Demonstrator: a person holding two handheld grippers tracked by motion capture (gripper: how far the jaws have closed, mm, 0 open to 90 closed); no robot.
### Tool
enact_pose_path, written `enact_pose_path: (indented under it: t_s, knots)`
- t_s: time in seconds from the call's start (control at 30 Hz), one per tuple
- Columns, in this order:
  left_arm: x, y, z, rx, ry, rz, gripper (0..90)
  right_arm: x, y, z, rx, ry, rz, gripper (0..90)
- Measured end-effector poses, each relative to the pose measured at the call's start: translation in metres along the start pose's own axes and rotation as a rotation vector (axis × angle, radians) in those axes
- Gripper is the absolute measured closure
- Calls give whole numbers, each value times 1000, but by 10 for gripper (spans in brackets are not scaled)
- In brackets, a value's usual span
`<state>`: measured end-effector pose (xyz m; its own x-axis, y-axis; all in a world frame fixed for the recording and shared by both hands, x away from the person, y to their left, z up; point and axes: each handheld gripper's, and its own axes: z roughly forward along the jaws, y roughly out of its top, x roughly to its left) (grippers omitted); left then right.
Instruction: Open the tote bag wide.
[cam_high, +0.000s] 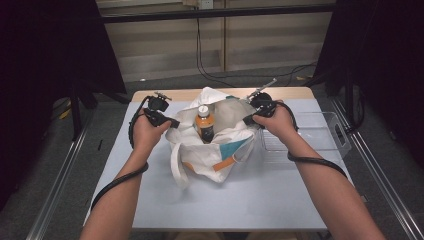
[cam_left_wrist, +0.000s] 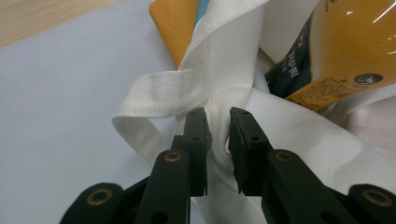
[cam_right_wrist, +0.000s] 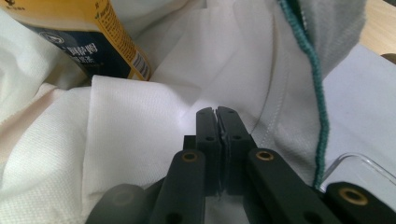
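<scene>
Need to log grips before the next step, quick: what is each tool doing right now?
Left tool: closed on a bunched fold of the white bag.
Right tool: shut tight on the white bag's cloth.

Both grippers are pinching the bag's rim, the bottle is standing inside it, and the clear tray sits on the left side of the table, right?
Not quite: the clear tray sits on the right side of the table, as the high view shows. Left gripper and right gripper do pinch the bag, bottle standing inside.
</scene>
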<state>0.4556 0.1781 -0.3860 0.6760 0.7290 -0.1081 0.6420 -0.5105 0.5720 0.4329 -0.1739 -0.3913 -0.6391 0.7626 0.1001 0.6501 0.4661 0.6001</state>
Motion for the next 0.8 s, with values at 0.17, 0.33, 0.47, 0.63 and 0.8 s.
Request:
enact_pose_path:
  t_s: [0.17, 0.33, 0.47, 0.63, 0.8]
  knots:
    - [1, -2, 2, 15, 12, 1, 770, -1, -2, 1, 1, 2, 4, 887]
    - [2, -4, 6, 26, 8, -7, 770, -2, -4, 3, 0, 6, 6, 886]
    - [3, -8, 10, 23, 5, -22, 770, -2, -7, 4, -2, 6, 6, 886]
    - [3, -10, 12, 32, 8, -17, 769, -2, -8, 5, 3, 7, 19, 887]
    - [4, -12, 15, 51, 6, -5, 770, -3, -10, 6, -2, 11, 19, 887]
